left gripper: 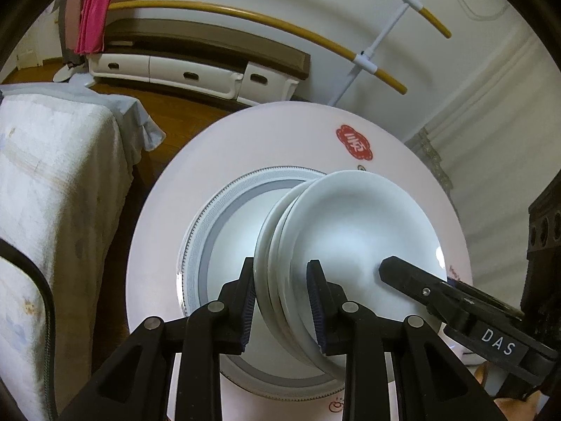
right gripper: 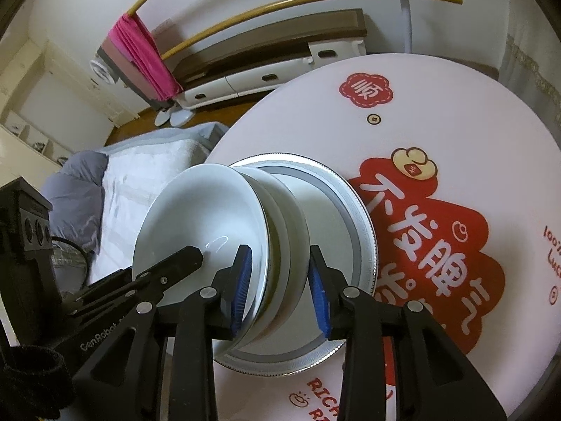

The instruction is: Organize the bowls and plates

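A stack of white bowls (left gripper: 350,231) sits in a large plate with a grey patterned rim (left gripper: 210,245) on the round pink table (left gripper: 245,147). My left gripper (left gripper: 283,301) is shut on the near rims of the stacked bowls. In the right wrist view my right gripper (right gripper: 280,287) is shut on the same bowl stack (right gripper: 217,217) from the other side, over the patterned plate (right gripper: 350,238). Each gripper's finger shows in the other's view: the right one (left gripper: 413,277) and the left one (right gripper: 175,263).
The table top carries a red printed design (right gripper: 438,231). A bed with pale bedding (left gripper: 52,193) stands left of the table. White drawers (left gripper: 175,73), a drying rack with yellow rails (left gripper: 368,59) and a pink cloth (right gripper: 147,56) stand behind.
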Available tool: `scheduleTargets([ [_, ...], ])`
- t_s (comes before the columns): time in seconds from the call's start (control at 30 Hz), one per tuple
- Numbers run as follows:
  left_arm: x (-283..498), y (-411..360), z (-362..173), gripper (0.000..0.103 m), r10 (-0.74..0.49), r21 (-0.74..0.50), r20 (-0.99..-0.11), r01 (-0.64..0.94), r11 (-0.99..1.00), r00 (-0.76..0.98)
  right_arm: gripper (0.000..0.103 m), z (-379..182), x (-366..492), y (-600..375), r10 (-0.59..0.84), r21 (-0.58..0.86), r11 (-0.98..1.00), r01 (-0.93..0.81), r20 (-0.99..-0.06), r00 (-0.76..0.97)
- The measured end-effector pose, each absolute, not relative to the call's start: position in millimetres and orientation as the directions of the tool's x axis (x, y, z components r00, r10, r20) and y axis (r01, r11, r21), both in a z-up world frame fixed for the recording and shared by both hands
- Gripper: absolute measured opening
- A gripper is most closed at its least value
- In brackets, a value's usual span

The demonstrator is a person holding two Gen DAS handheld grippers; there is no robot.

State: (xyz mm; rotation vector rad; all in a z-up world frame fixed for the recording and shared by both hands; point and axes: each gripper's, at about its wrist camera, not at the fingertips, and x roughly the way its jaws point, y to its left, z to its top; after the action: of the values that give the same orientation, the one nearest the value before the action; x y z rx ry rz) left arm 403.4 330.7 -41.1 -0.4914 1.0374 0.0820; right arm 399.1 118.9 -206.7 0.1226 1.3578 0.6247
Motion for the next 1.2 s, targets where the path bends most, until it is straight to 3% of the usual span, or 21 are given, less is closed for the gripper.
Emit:
scheduleTargets([
  [0.07, 400.3, 330.2, -40.4, 0.031, -0.148, -0.342, -0.838, -0.294, 0.893, 0.526, 0.034, -206.7, 399.0, 118.6, 0.49, 0.436, 0.83, -0.347, -0.868, 0.081],
  [0.13, 395.1, 334.4, -39.5, 0.053, -0.137, -0.347, -0.834, -0.316, 0.883, 0.534, 0.035, -206.1, 398.6, 117.4, 0.497, 0.442, 0.827, -0.348, -0.864, 0.083],
  [0.27, 376.8, 339.3, -30.5, 0.054, -0.111, -0.367, -0.811, -0.354, 0.86, 0.574, 0.04, -194.1, 393.8, 109.5, 0.519, 0.45, 0.818, -0.358, -0.846, 0.12],
  [0.3, 370.0, 339.7, -26.3, 0.054, -0.099, -0.369, -0.803, -0.359, 0.857, 0.588, 0.045, -188.5, 391.4, 107.7, 0.518, 0.443, 0.817, -0.369, -0.844, 0.135],
  [0.47, 329.6, 327.2, -4.3, 0.066, -0.041, -0.357, -0.744, -0.345, 0.868, 0.667, 0.058, -154.5, 374.5, 86.6, 0.535, 0.419, 0.806, -0.417, -0.817, 0.214],
  [0.63, 278.7, 295.6, 18.5, 0.08, 0.044, -0.301, -0.653, -0.313, 0.901, 0.756, 0.078, -123.4, 347.8, 52.4, 0.551, 0.398, 0.809, -0.432, -0.77, 0.321],
  [0.8, 228.5, 258.5, 25.1, 0.083, 0.065, -0.285, -0.582, -0.278, 0.917, 0.81, 0.097, -95.6, 307.5, 12.9, 0.544, 0.332, 0.82, -0.467, -0.708, 0.45],
  [1.0, 171.0, 200.1, 26.6, 0.097, 0.071, -0.216, -0.509, -0.207, 0.954, 0.858, 0.103, -81.9, 252.2, -27.1, 0.516, 0.285, 0.846, -0.451, -0.651, 0.556],
  [1.2, 116.3, 156.2, 15.2, 0.101, 0.075, -0.148, -0.465, -0.161, 0.976, 0.882, 0.103, -85.4, 211.9, -60.5, 0.502, 0.31, 0.862, -0.401, -0.632, 0.59],
])
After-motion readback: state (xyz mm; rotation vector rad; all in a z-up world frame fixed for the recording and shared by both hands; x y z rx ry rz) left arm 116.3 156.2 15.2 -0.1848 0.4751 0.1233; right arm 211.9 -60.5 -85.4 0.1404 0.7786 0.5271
